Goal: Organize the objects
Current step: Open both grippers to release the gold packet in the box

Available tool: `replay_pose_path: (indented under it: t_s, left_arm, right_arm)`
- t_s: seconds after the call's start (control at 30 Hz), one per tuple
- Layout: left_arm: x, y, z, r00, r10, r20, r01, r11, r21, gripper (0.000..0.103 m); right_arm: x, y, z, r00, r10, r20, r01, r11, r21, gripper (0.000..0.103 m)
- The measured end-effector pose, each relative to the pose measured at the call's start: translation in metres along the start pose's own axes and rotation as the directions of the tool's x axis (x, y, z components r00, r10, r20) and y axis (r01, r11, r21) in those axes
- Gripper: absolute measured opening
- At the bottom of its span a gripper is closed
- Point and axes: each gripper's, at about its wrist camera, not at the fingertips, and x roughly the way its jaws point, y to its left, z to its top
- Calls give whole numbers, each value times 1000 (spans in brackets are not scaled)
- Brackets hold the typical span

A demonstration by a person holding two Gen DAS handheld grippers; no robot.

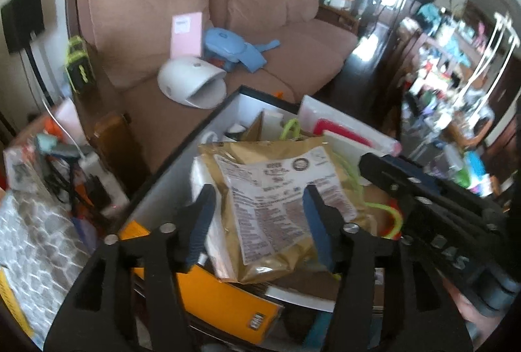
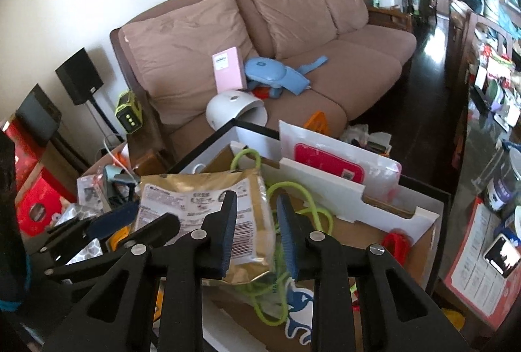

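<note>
Gold pouch (image 1: 276, 198) w/ white label: atop clutter in open box (image 1: 228, 114), centre. L gripper (image 1: 257, 218): fingers apart, straddling pouch, no press. R gripper (image 2: 257, 234): fingers narrow, pouch's 3 o'clock edge between; contact unclear. Green cord (image 2: 302, 208) at 3 o'clock.
</note>
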Motion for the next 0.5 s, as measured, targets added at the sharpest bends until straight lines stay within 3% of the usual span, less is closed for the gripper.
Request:
replay_pose_path:
  t_s: [0.13,0.23,0.37,0.5]
  left_arm:
    - [1,-4,0,998,-56,-40,56,998,-10,56]
    - [5,-11,-2,993,-93,-70,93,996,-4,66]
    - [2,-17,-2,993,-92,-80,94,995,26,65]
    - [-27,-1,3,998,-65,-16,65,998,18,64]
  right_arm:
    - [-5,-6,1,999,-17,28,17,999,30,25]
    - [-8,-8,2,999,-12,36,10,999,37,25]
    - [-7,-7,3,999,-6,37,5,999,35,25]
    - [-11,-7,4,998,-9,61,7,999,38,25]
